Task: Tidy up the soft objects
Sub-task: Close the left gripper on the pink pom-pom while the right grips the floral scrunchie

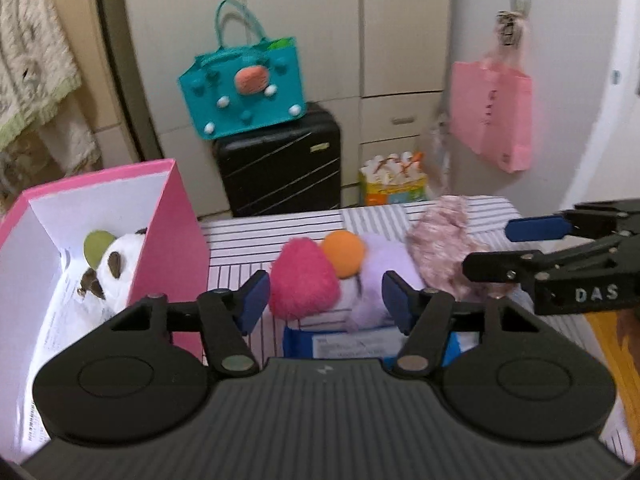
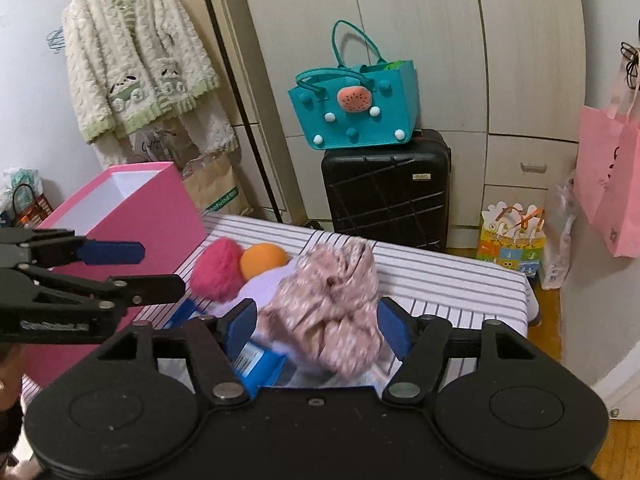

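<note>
We judge the main risk to be a clumsy double approach: both tools converge on the same small heap, and our left gripper [image 1: 322, 300] and right gripper [image 2: 316, 326] could knock together or shove the pile along the striped tablecloth [image 2: 440, 276] instead of catching anything. The fluffy magenta pom-pom [image 1: 302, 278] lies against the smooth orange ball [image 1: 343, 254] on a pale lilac plush [image 1: 384, 264], so a pinch on one could drag or roll its neighbours; the ball looks likeliest to roll towards the table edge. The crumpled pink floral cloth [image 2: 332, 312] is loose and bunched, so a shallow bite may catch only a fold and let the rest trail. A blue-and-white packet [image 2: 256, 360] lies under the heap and could come up with it.

Our left gripper points forward and downward at the pom-pom, its blue pads spread, the pom-pom just beyond the tips, nothing pinched. Our right gripper tilts down likewise, jaws spread either side of the floral cloth; we cannot tell if the pads touch it, but they do not squeeze it. Each tool shows at the edge of the other's view, so the two stand near each other.

The open pink cardboard box [image 1: 168, 240] stands at the left, just beside the heap, with a white panda plush [image 1: 116, 268] already inside.
</note>
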Tool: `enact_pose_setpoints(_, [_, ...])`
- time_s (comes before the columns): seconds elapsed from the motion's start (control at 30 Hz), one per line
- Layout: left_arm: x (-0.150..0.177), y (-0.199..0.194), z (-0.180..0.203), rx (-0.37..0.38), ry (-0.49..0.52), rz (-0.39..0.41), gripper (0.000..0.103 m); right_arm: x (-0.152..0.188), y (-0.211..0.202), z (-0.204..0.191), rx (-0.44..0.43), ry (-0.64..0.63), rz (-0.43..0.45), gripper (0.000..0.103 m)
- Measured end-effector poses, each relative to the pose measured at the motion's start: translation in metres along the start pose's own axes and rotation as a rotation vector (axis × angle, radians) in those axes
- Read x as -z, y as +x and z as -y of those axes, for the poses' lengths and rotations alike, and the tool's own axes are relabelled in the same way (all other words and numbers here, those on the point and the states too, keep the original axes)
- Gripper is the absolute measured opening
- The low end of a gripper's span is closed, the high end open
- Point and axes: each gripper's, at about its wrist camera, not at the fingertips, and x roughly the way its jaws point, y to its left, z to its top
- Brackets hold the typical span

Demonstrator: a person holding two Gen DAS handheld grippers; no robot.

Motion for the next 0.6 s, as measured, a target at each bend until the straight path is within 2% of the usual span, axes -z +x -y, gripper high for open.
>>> enact_pose_setpoints(0.17, [-0.004, 0.026, -0.009, -0.028, -0.057, -0.023, 0.057, -0.01, 0.029, 0.005, -0.002, 0.015, -0.03, 0.075])
enact_pose_setpoints(0.23, [-0.004, 0.033, -0.009, -0.045, -0.054, -0.023, 0.055, -0.011, 0.039, 0.008, 0.006, 0.025, -0.046, 0.081])
enact_pose_setpoints(0.33, [-0.001, 0.039, -0.013, -0.046, -0.061, -0.038, 0.052, -0.01, 0.051, 0.015, 0.016, 0.065, -0.071, 0.082])
enact_pose_setpoints(0.47, [0.0, 0.047, -0.017, -0.045, -0.071, -0.056, 0.051, -0.009, 0.058, 0.029, -0.025, 0.137, -0.101, 0.081])
enact_pose_setpoints(0.57, [0.001, 0.053, -0.018, -0.032, -0.078, -0.077, 0.051, -0.006, 0.06, 0.036, -0.053, 0.186, -0.116, 0.066])
enact_pose_setpoints(0.6, [0.001, 0.055, -0.02, -0.022, -0.088, -0.086, 0.051, -0.004, 0.06, 0.037, -0.062, 0.195, -0.118, 0.057])
